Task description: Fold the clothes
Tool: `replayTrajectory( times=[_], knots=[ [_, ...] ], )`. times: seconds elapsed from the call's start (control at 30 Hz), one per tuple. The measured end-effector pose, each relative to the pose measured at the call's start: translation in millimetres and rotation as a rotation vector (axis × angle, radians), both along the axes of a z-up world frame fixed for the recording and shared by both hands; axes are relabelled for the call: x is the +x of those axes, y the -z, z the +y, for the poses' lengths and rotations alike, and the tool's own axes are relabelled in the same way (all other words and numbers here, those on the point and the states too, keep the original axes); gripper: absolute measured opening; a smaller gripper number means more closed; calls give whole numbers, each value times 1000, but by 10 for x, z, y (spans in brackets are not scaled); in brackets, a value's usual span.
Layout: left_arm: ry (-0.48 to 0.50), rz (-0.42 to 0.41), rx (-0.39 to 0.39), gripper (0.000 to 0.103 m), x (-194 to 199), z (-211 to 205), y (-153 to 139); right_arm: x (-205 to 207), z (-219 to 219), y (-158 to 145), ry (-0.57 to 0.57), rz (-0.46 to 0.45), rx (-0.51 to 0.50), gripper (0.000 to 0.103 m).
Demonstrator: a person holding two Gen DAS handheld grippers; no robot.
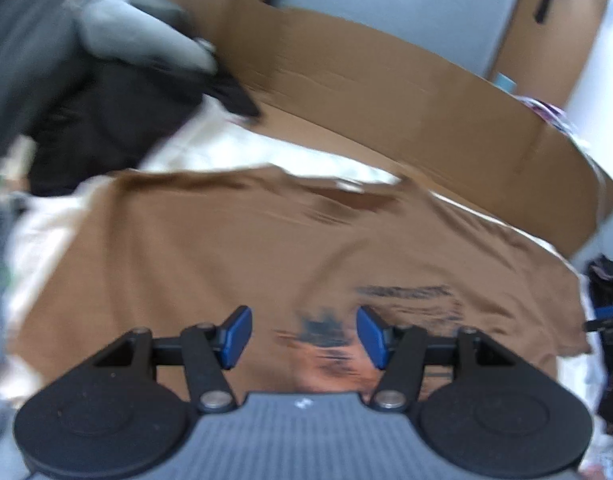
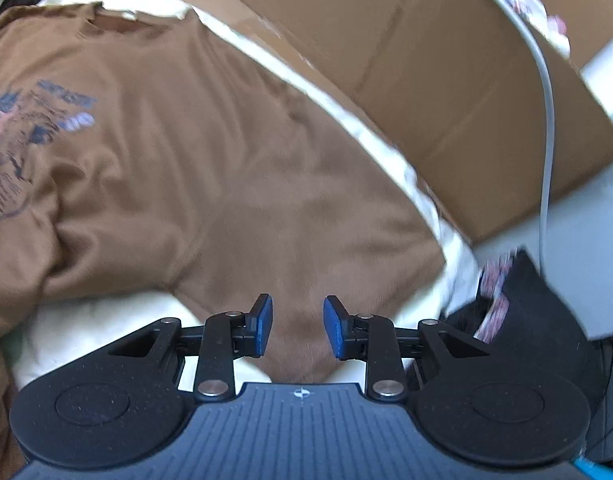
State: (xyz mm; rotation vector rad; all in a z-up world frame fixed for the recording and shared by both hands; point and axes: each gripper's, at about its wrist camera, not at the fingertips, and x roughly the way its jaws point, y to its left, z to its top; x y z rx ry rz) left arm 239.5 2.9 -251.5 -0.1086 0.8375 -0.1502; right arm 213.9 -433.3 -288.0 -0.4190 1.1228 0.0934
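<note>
Across the pale bedding (image 1: 210, 152) lies a brown T-shirt (image 1: 234, 256), print side up, spread fairly flat, with a cardboard panel (image 1: 386, 80) along its far edge and a heap of dark clothes (image 1: 106, 120) at the far left; the left gripper (image 1: 304, 338) hangs over the printed chest, jaws wide and empty; the right gripper (image 2: 297, 328) sits above the right sleeve (image 2: 306, 240), jaws narrower, nothing between them; the step in hand looks like laying out before a first fold; next, each gripper likely needs to drop onto a hem or sleeve edge and pinch it, then carry it inward.
</note>
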Motion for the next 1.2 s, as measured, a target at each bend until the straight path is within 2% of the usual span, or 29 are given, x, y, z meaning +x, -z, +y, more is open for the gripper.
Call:
replayTrajectory(
  times=[0.07, 0.27, 0.43, 0.57, 0.67, 0.8, 0.9, 1.0, 1.2],
  knots=[
    [-47, -18, 35, 61, -61, 182, -22, 1, 35, -69, -32, -10, 17, 36],
    [-180, -17, 44, 61, -184, 673, -23, 276, 202, -249, -114, -23, 69, 36],
    [-292, -33, 50, 61, -289, 971, 10, 431, 475, -429, -236, -21, 51, 38],
    [-375, -61, 21, 59, -382, 1205, 74, 581, 738, -572, -329, -8, 34, 38],
    [-420, -66, 17, 53, -414, 1332, 155, 687, 1010, -642, -392, -1, 28, 38],
    [-455, -52, -63, 42, -413, 1475, 285, 788, 1430, -737, -507, 20, 42, 38],
    [-469, -43, -146, 20, -393, 1537, 359, 779, 1722, -765, -612, 51, 29, 38],
    [-495, -37, -216, 19, -372, 1586, 414, 749, 1957, -798, -691, 64, 6, 38],
    [-540, -21, -300, 21, -320, 1733, 558, 712, 2185, -966, -722, 55, 19, 39]
  ],
)
